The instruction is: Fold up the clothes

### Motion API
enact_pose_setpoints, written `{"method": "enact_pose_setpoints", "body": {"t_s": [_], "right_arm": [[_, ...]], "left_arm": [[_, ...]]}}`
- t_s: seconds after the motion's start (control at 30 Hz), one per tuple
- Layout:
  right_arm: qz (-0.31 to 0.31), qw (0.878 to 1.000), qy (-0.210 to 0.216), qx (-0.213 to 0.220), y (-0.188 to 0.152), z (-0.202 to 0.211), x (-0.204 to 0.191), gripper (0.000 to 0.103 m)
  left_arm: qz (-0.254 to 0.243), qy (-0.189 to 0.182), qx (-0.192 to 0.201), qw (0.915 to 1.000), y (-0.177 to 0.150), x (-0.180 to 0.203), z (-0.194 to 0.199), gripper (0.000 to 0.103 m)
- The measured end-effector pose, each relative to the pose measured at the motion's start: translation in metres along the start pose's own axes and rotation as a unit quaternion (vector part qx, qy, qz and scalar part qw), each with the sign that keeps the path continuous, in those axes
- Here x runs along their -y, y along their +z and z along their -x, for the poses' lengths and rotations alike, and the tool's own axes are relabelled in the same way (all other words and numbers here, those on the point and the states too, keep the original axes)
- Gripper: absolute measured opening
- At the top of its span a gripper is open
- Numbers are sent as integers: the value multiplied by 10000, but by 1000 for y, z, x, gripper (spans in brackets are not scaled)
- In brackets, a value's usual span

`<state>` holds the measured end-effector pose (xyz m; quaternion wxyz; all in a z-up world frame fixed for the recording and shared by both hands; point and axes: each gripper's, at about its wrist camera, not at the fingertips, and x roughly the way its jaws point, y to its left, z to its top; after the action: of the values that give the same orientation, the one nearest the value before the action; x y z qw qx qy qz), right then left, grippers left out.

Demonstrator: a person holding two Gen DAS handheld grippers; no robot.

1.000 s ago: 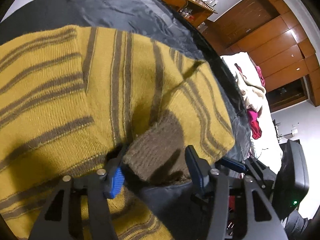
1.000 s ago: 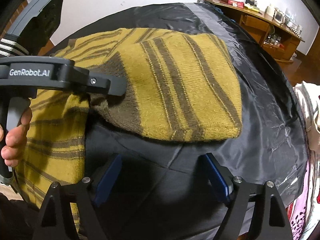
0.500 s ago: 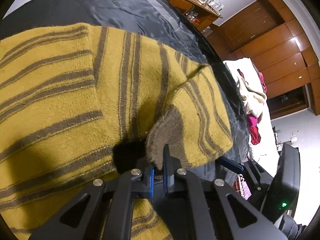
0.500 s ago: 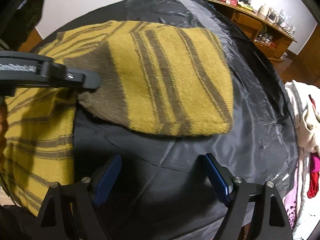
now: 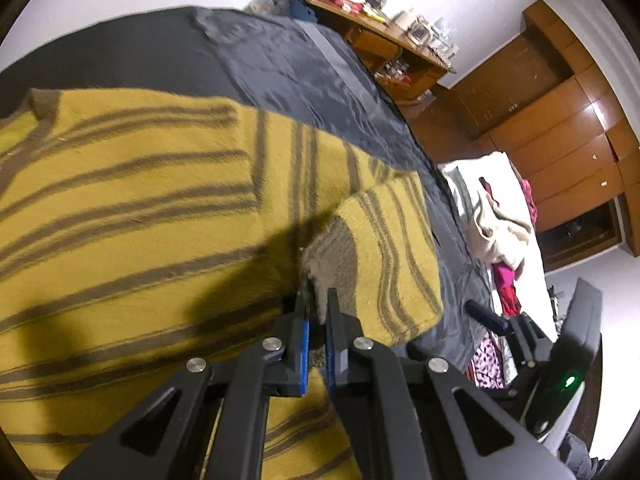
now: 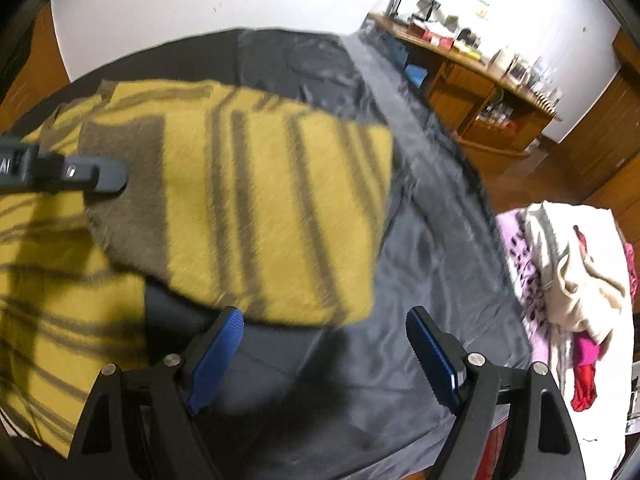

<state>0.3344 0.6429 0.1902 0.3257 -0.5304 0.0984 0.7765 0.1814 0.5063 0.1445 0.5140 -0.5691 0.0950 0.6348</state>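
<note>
Sweater [image 5: 160,216], mustard with brown stripes — spread on dark bedcover [image 5: 304,64]. Left gripper [image 5: 316,312] clamped on brown sleeve cuff [image 5: 332,256]; right gripper [image 6: 324,332] wide open, empty, near sweater's edge. Handling: carry cuff across sweater body — keep it low, lay sleeve flat.

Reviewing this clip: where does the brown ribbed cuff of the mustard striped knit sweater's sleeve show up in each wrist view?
Left wrist view: the brown ribbed cuff sits low centre, pinched in the left gripper.
Right wrist view: the cuff is at mid-left, beside the left gripper's dark finger.
Shared landmark: the cluttered wooden desk against the white wall.
</note>
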Motion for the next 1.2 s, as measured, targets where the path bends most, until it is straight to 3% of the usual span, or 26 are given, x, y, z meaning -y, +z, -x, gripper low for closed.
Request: {"method": "enact_pose_setpoints", "body": {"t_s": [0.23,0.67,1.0,1.07,1.2], "right_arm": [[74,9994,-88,340,35,14,-22,86],[348,9987,18,382,42,22,-59,86],[472,9985,33,266,50,16,-87,86],[430,9989,88,179,50,12,-91,86],[313,9995,52,10,50,4,-91,86]], "left_arm": [[239,131,278,9992,-2,-29,31,7],[723,224,802,9939,6,-77,82,7],[1457,560,1425,9774,10,-156,138,7],[1587,540,1402,9758,8,-172,141,7],[1519,242,1083,9822,2,-182,127,7]]}}
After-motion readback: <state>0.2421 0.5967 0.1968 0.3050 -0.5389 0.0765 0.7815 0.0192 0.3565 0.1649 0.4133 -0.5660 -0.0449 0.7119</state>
